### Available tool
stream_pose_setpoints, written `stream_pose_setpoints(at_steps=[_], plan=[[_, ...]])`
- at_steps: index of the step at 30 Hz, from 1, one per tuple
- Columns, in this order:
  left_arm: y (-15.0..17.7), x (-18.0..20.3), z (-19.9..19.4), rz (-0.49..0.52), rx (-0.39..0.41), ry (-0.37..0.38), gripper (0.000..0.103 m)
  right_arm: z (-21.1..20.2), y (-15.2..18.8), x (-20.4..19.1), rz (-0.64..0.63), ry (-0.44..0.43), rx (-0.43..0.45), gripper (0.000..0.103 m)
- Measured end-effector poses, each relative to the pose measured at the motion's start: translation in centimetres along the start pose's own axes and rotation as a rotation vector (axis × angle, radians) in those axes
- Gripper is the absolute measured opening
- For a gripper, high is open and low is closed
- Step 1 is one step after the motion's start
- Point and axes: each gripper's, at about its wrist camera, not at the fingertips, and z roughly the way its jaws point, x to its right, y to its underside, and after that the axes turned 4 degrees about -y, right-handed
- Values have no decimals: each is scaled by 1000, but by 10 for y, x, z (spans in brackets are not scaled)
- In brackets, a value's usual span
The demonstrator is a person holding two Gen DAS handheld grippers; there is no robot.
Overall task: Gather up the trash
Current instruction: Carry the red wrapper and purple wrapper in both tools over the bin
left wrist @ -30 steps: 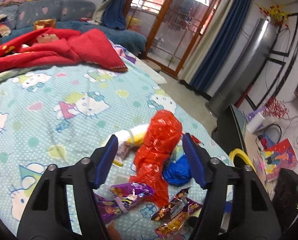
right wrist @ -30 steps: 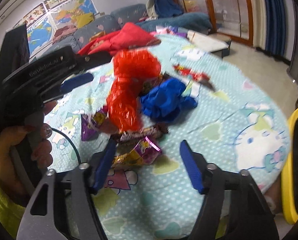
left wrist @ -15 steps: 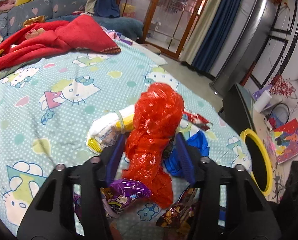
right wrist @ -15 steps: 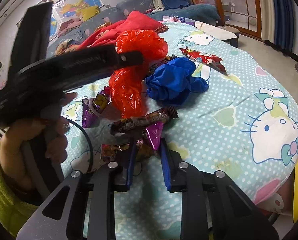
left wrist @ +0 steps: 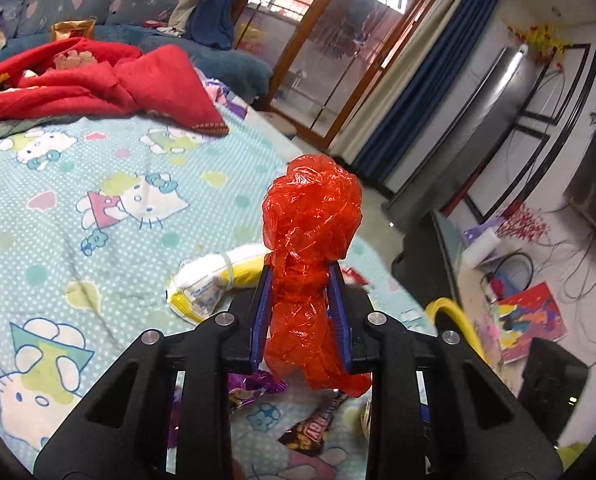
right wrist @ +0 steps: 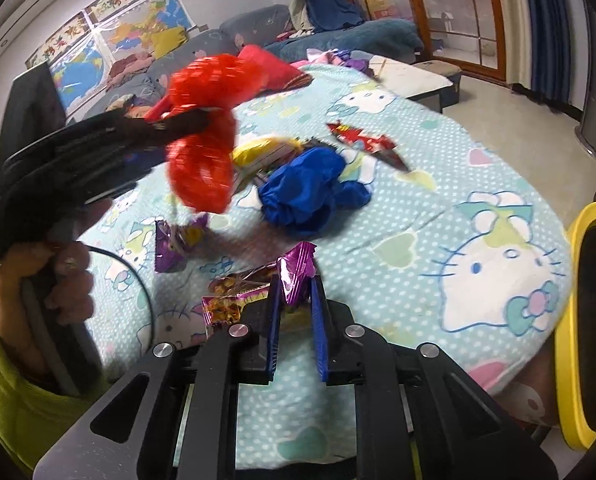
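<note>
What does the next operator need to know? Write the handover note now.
Left gripper: jaws just closed on the red plastic bag, lifted off the bed.
Right gripper: jaws just closed on a purple snack wrapper.
Still on the bedsheet: blue bag, yellow-white packet, red wrapper, another purple wrapper, chocolate bar wrapper.
Yellow-rimmed bin at the bed's edge.
Nothing visibly binned yet; drop both, then collect the rest.

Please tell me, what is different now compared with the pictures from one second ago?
Both jaws have just been closing. The left gripper now clamps the red plastic bag and holds it off the bed. The right gripper now pinches the purple wrapper. The blue bag, yellow packet and red blanket stayed put.
</note>
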Motion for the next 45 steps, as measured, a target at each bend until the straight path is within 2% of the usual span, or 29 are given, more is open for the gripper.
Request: stream_pose_setpoints(at_steps=[8,16,37,45], plan=[[-10,15,-32,9,59,48,20,-25,-6,7,2,17,62,14],[-10,32,-45,44,83,72,19,-49,-18,17,3,31,137,14],[9,85,-51,163,65,139,18,-111,-30,47,55,77,311,14],[17,108,-49,213,54,151,18,-136,-28,61,62,141,365,14]])
